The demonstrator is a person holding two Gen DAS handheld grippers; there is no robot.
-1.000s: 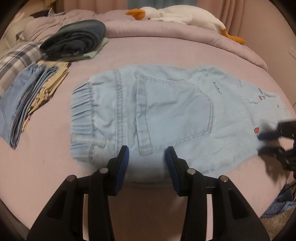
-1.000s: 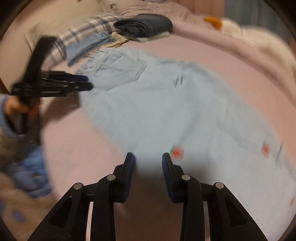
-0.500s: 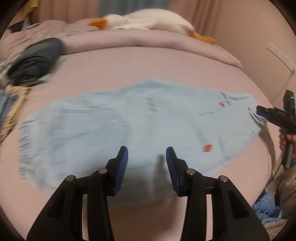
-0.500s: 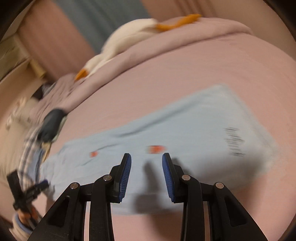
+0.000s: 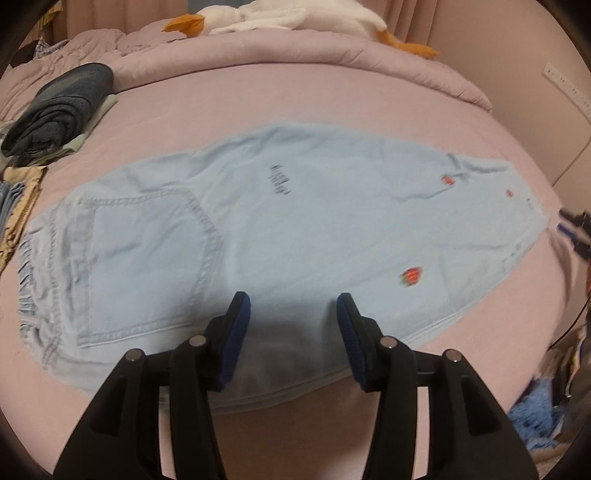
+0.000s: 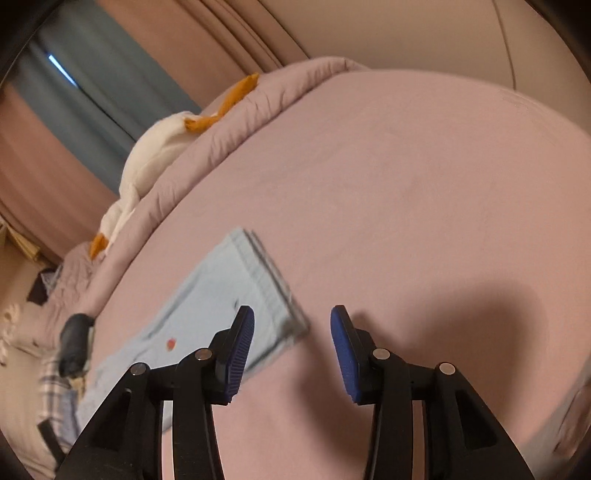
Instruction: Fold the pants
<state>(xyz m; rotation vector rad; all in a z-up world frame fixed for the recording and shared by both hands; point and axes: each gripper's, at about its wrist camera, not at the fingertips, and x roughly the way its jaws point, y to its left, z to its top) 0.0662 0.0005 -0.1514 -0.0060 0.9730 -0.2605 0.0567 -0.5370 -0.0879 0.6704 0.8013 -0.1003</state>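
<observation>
Pale denim pants (image 5: 280, 236) laid flat, lengthwise, on the pink bed (image 5: 332, 110).
Left hand-held gripper (image 5: 293, 314) is held wide apart over the near edge; right hand-held gripper (image 6: 291, 332) is likewise spread, empty, at the stitched hem. Strawberry patches (image 5: 410, 276) are seen.

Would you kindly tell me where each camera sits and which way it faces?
Left wrist: rides the open left gripper, facing across the light blue denim pants lengthwise on the pink bed.
Right wrist: rides the open right gripper, tilted, over the pants' hem.
Shared: pants, bed, white plush goose.
</observation>
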